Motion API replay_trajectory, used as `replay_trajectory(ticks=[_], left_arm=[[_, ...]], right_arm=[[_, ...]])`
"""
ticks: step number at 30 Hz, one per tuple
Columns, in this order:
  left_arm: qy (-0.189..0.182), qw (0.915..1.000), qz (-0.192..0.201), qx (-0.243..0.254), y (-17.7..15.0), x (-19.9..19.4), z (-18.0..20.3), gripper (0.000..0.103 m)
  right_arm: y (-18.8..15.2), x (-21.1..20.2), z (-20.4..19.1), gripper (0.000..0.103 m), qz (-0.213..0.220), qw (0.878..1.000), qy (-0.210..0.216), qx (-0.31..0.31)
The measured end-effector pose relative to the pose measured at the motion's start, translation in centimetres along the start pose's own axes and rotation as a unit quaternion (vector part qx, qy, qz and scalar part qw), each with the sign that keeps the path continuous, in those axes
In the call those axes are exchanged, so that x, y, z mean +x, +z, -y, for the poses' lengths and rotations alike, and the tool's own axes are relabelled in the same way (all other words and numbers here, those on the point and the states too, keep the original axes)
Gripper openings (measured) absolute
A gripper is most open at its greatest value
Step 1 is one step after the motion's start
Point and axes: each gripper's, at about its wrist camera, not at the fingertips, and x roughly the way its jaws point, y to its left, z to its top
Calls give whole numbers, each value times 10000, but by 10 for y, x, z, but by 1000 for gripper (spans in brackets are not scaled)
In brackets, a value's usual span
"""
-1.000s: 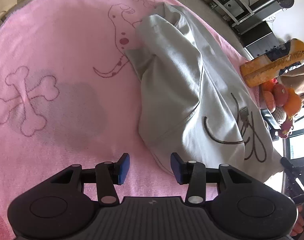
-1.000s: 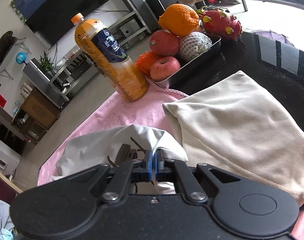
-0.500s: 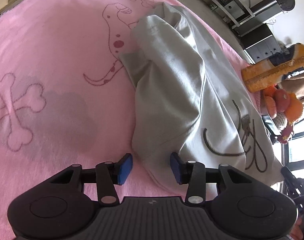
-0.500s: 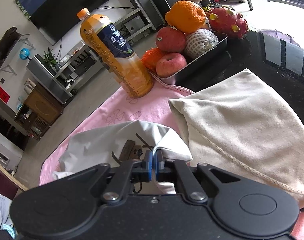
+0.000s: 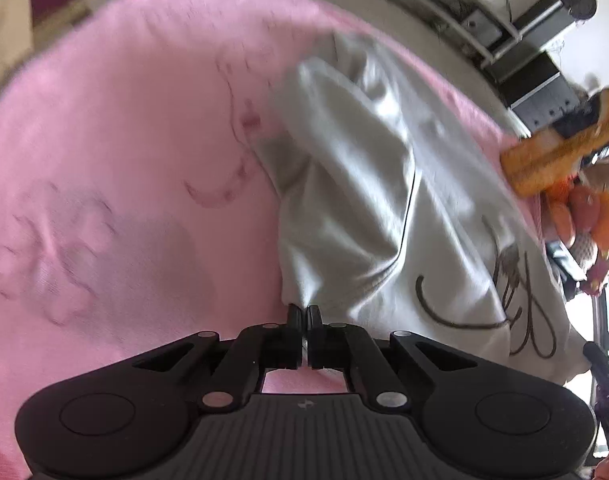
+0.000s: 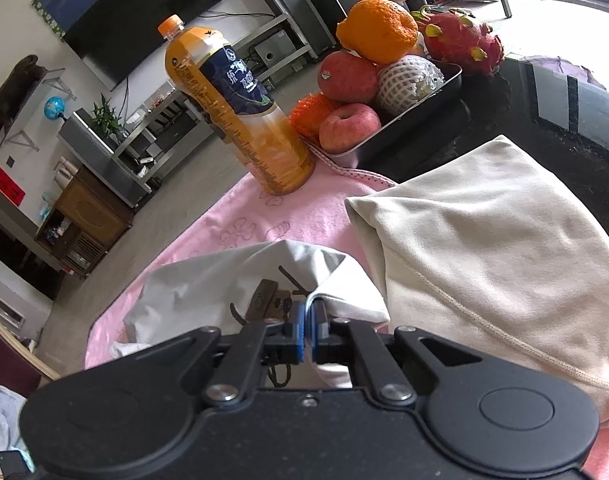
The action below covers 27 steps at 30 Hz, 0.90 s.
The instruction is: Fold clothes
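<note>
A light grey garment (image 5: 376,184) with a dark line drawing lies crumpled on a pink towel (image 5: 116,152). My left gripper (image 5: 303,314) is shut on the garment's near edge, which bunches up into the jaws. In the right wrist view the same grey garment (image 6: 232,280) shows its printed side, and my right gripper (image 6: 309,314) is shut on a fold of it. A folded cream garment (image 6: 484,232) lies just right of that grip, partly on the pink towel (image 6: 272,216).
An orange juice bottle (image 6: 240,112) stands at the towel's far edge. Behind it a dark tray (image 6: 416,120) holds apples, oranges and a dragon fruit on a black tabletop (image 6: 564,120). A TV and shelves fill the room beyond.
My left gripper has closed from open onto the grey garment's near edge, and its view has blurred with motion. The right gripper keeps its hold, shifted slightly.
</note>
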Motion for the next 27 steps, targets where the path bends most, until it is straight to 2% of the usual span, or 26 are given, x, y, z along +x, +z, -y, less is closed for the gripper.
replay_trajectory(ticks=[5,11,16,21,24,25,27], left_arm=[[324,9972,648,169,20,-60,-17,1],[771,9867,1377,384,44,-130,-40,1],[1345,9856,872,542,49,-63,-58,1],[1407,9841,1036,307,79,-46,-59,1],[1168,9884,959,120,73,-50,-68,3],[1088,9897,933,58,72,-52,-71,6],[928,9918,881,-67,68,-55,-77,7]], right_arm=[[-7,-4,3,3,-273,9971,534,469],[-15,-6,5,3,-632,9860,1166,1011],[-14,21,-8,3,-768,9887,989,823],[-13,48,-22,3,-904,9906,811,634],[-13,64,-30,11,-984,9913,704,521],[-13,70,-32,23,-1011,9914,669,483],[-14,68,-31,24,-1073,9905,689,523]])
